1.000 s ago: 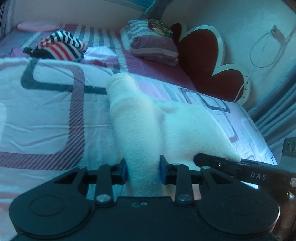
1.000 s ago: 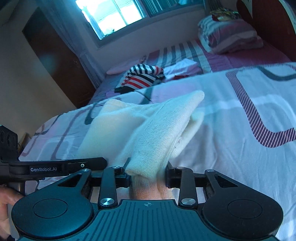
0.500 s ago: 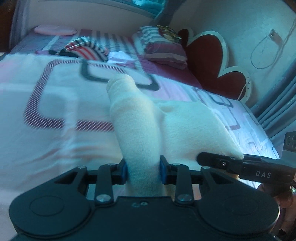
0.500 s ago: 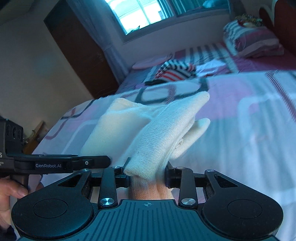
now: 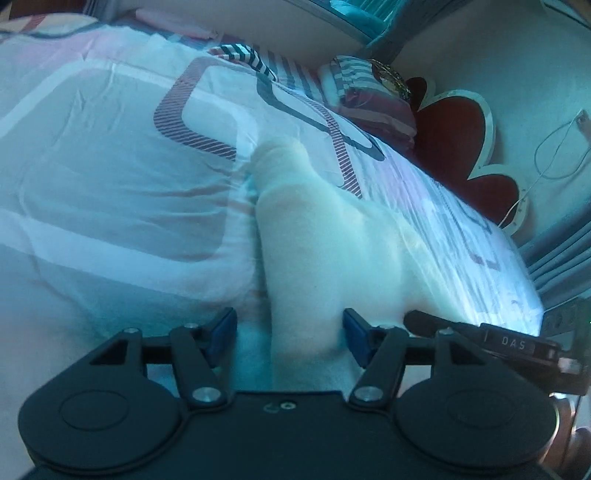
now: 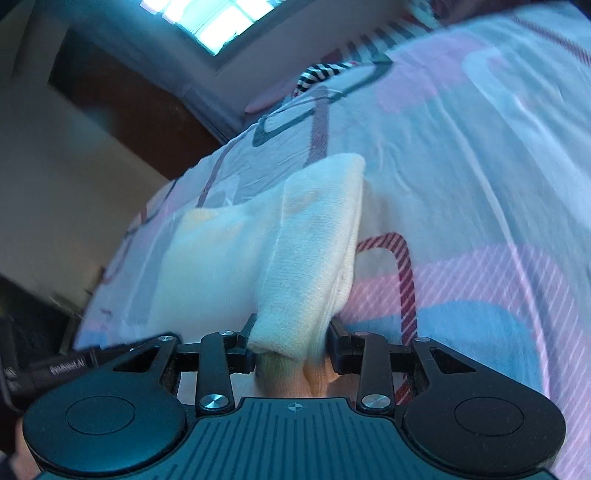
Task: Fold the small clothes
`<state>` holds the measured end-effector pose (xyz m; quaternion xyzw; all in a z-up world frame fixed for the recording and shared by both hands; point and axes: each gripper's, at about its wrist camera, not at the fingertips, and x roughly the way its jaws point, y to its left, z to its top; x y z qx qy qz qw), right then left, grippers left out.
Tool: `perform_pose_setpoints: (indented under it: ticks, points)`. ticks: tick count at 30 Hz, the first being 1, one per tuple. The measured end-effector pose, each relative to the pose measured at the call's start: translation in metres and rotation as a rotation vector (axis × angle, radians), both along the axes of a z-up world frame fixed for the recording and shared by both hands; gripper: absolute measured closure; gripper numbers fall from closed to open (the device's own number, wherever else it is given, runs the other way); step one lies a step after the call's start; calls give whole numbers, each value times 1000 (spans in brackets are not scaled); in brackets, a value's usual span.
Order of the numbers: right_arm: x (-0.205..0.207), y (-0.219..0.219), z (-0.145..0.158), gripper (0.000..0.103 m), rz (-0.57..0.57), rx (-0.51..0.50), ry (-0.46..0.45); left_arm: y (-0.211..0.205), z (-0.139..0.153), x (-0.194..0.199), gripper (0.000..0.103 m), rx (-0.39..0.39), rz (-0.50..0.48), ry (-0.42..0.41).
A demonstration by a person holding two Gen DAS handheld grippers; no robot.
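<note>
- Since the earlier frames, both grippers have travelled across the bed with the cream garment [image 5: 317,236], and the striped pillow [image 5: 373,99] and heart-shaped headboard [image 5: 461,147] now sit further toward the upper right of the left wrist view.
- Left gripper [image 5: 288,334]: its jaws are opening. The blue pads stand apart from the cloth fold that runs between them; a gap shows on the left side.
- Right gripper [image 6: 291,347]: its jaws are starting to open, yet both pads press on a bunched fold of the cream garment [image 6: 295,251], which is pinched between them.
- Cream garment: lies on the patterned bedsheet [image 5: 110,177], spread between the two grippers, with its near edge at the grippers and a rounded fold reaching toward the middle of the bed.
- Striped garment [image 6: 325,74]: lies well apart, near the far edge of the bed below the window [image 6: 207,22].
- Both views are blurred.
</note>
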<state>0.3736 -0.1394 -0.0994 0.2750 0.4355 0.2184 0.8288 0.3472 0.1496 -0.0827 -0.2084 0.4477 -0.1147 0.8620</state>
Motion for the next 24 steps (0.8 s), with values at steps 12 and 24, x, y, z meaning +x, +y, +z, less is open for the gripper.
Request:
perform_pose_setpoints:
  ticks: [12, 24]
  points:
    - [-22, 5, 67, 78, 17, -250, -256, -23, 57, -3, 68, 255, -51, -211]
    - [5, 48, 28, 80, 166, -493, -220, -48, 33, 9, 73, 320, -126, -127]
